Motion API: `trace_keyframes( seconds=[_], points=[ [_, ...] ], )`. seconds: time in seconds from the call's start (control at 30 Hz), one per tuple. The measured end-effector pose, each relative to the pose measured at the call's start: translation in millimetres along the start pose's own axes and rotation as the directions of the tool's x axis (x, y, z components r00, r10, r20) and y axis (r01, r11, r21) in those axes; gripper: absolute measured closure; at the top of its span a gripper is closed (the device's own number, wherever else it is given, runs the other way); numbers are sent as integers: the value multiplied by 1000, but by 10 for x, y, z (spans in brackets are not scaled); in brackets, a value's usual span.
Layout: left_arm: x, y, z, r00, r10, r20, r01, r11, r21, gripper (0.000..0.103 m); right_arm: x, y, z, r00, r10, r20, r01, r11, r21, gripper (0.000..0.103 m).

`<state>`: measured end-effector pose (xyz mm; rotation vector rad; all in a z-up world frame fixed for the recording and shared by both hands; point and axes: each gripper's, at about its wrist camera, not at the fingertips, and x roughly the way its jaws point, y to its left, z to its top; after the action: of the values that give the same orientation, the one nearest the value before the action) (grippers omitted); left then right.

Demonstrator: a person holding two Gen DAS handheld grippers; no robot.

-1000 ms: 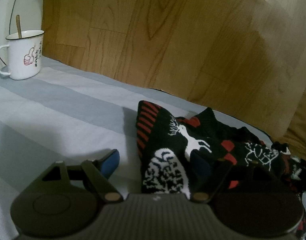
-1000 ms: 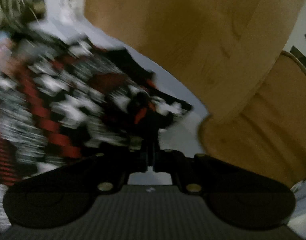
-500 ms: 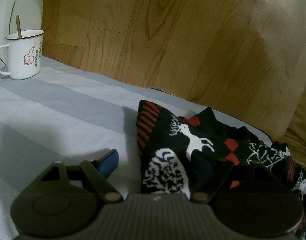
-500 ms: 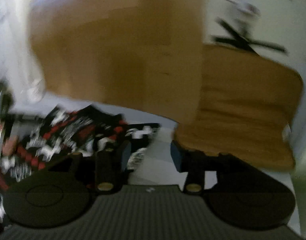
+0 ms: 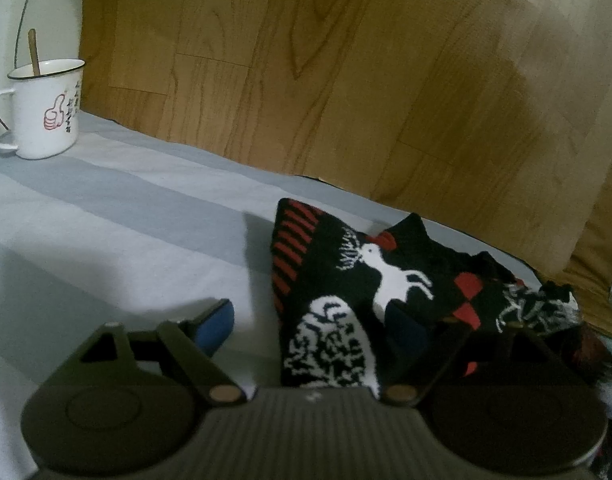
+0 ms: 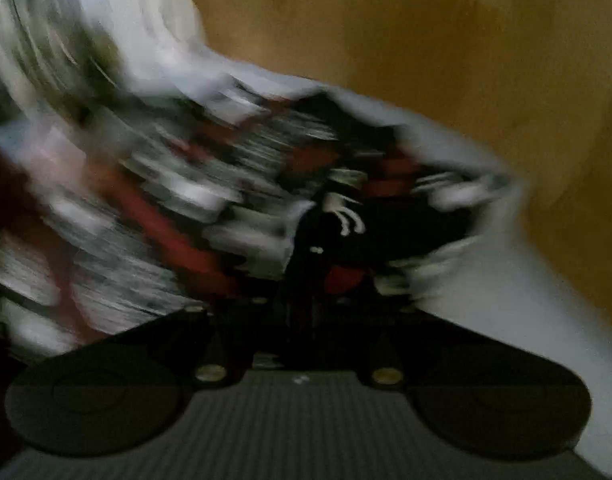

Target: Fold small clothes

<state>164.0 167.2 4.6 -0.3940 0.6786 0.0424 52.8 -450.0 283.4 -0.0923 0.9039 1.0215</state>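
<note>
A white enamel mug point(image 5: 41, 110) with a red thumbs-up printed on it stands at the far left of the striped grey sheet point(image 5: 125, 208), a wooden stick point(image 5: 33, 52) leaning inside it, well apart from everything else. Behind the sheet rises a wood-grain panel point(image 5: 346, 80), and a brown cushion point(image 5: 602, 248) shows at the right edge, partly cut off.

The task's thing, a black knitted garment point(image 5: 362, 280) with red stripes and a white reindeer, lies bunched on the sheet near the panel. The left tongs point(image 5: 310, 320) are spread wide just above the sheet: one blue-padded finger point(image 5: 215, 324) sits clear on the bare sheet to the left, the other finger point(image 5: 402, 324) is over the dark knit and hard to pick out against it (the pad all but vanishes into the black). A speckled white patch of the garment lies between the two fingers; whether they touch the cloth I cannot tell.

The right-hand view is badly smeared. The right tongs point(image 6: 306, 304) look drawn together with the same black, red and white knit point(image 6: 346, 208) bunched at their tips, seemingly pinched, though the blur and darkness hide the pads themselves. Streaked patterned cloth fills the left of that view, with grey sheet and brown panel beyond.
</note>
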Motion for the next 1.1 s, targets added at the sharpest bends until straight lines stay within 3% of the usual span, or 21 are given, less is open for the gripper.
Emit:
trace_keyframes(
  seconds=[0.03, 0.07, 0.1, 0.17, 0.23, 0.3, 0.37, 0.47, 0.53, 0.57, 0.67, 0.73, 0.77, 0.8, 0.83, 0.87, 0.9, 0.97, 1.03, 1.1],
  points=[
    [3, -1, -3, 1000, -1, 0, 1, 1000, 1, 16, -135, -11, 5, 997, 58, 48, -59, 998, 32, 92],
    [7, -1, -3, 1000, -2, 0, 2, 1000, 2, 16, -223, -52, -4, 994, 64, 86, -68, 996, 55, 92],
    [10, -5, -7, 1000, -1, 0, 1, 1000, 3, 16, -303, -155, -24, 992, 23, 120, -33, 996, 85, 92],
    [14, -7, -13, 1000, 1, 0, -1, 1000, 6, 16, -351, -476, -100, 980, -142, 140, 114, 975, 190, 92],
    [20, -7, -25, 1000, 2, 2, -2, 1000, 5, 16, -322, -898, -255, 961, -253, 112, 200, 914, 352, 92],
    [27, 1, -37, 1000, 3, 4, -3, 1000, 4, 16, -310, -1128, -409, 954, -284, 97, 212, 867, 451, 92],
    [35, -5, -49, 1000, 12, 8, -12, 1000, 5, 16, -346, -1198, -536, 956, -261, 133, 162, 850, 502, 92],
    [63, -34, -64, 1000, 28, 4, -28, 999, 21, 18, -432, -1177, -626, 957, -200, 208, 57, 836, 545, 76],
    [80, -60, -78, 999, 46, 3, -46, 998, 40, 20, -444, -1182, -643, 958, -164, 233, 11, 838, 545, 35],
    [87, -78, -80, 998, 59, 3, -59, 997, 48, 21, -445, -1157, -679, 956, -177, 236, 21, 838, 545, 31],
    [116, -117, -75, 997, 84, -2, -83, 994, 71, 26, -357, -1081, -737, 954, -211, 213, 77, 859, 506, 30],
    [125, -145, -68, 996, 87, -3, -86, 993, 86, 36, -259, -1037, -781, 947, -252, 199, 136, 876, 463, 30],
    [134, -170, -67, 997, 83, -6, -82, 992, 99, 45, -227, -1023, -802, 941, -261, 216, 146, 888, 437, 31],
    [146, -206, -61, 997, 73, -12, -71, 991, 117, 58, -203, -1007, -796, 940, -270, 210, 164, 894, 417, 39],
    [155, -252, -54, 998, 65, -15, -62, 989, 137, 67, -201, -998, -765, 943, -274, 189, 175, 892, 417, 79],
    [158, -301, -42, 998, 56, -14, -54, 987, 154, 85, -217, -1025, -706, 955, -242, 170, 143, 882, 449, 94],
    [149, -342, -20, 999, 54, -3, -52, 986, 159, 88, -315, -1046, -660, 960, -193, 205, 70, 869, 490, 94],
    [103, -343, 51, 998, 51, 41, -55, 992, 112, 89, -624, -973, -476, 931, -159, 329, -13, 885, 465, 94],
    [98, -219, 102, 998, 25, 66, -26, 1000, 6, 89, -885, -949, -291, 898, -174, 404, -25, 896, 443, 94],
    [186, -147, 73, 997, 55, 51, -53, 998, -45, 89, -954, -1005, -169, 884, -222, 411, 18, 896, 444, 94]
  ],
)
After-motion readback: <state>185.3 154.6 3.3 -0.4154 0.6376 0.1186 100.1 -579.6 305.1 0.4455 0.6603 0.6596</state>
